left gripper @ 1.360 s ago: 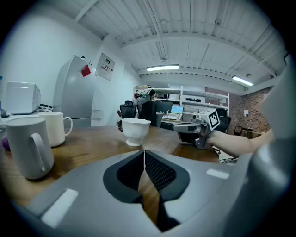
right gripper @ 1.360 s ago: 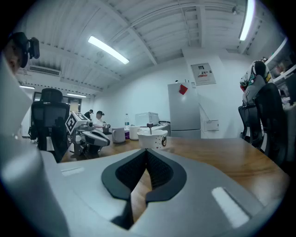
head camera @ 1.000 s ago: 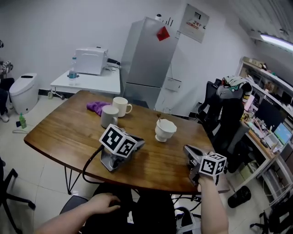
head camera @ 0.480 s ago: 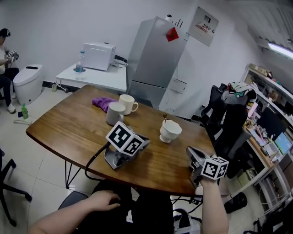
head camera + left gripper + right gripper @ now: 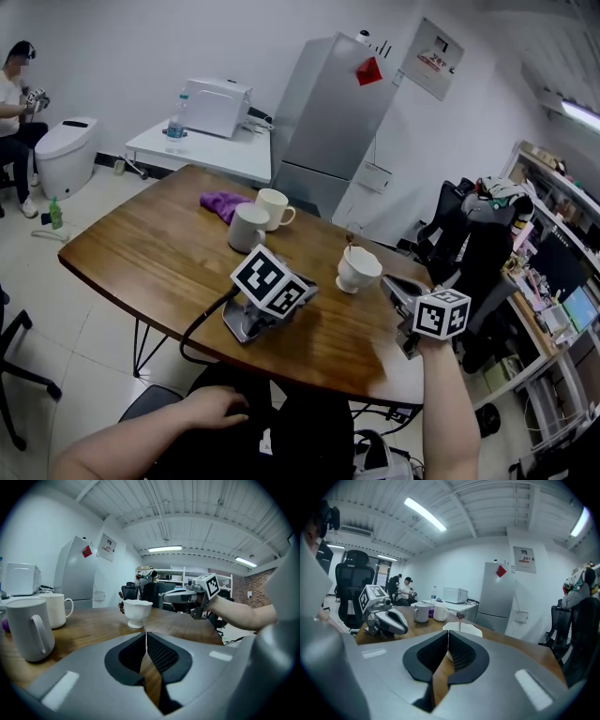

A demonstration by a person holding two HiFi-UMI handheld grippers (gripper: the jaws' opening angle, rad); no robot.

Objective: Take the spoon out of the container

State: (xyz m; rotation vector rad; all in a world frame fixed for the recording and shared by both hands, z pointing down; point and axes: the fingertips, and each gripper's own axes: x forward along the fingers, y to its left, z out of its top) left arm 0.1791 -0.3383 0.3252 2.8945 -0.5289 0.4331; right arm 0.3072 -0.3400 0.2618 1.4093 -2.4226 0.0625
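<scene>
1 grey mug (image 5: 248,228), 1 white mug (image 5: 274,208), 1 cup (image 5: 359,270) holding 1 spoon (image 5: 460,619); left gripper (image 5: 146,633) and right gripper (image 5: 448,631) jaws closed, empty.

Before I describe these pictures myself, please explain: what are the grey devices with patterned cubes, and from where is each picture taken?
A person works with two hand-held grippers, each with two jaws. One picture comes from a camera on the person's head; the other two come from cameras riding on each gripper. The left gripper lies unheld on the wooden table, jaws shut and empty. The right gripper, held in the air, is shut and empty too, aimed at a white cup holding a spoon. A grey mug, a white mug and a purple cloth sit farther back.
</scene>
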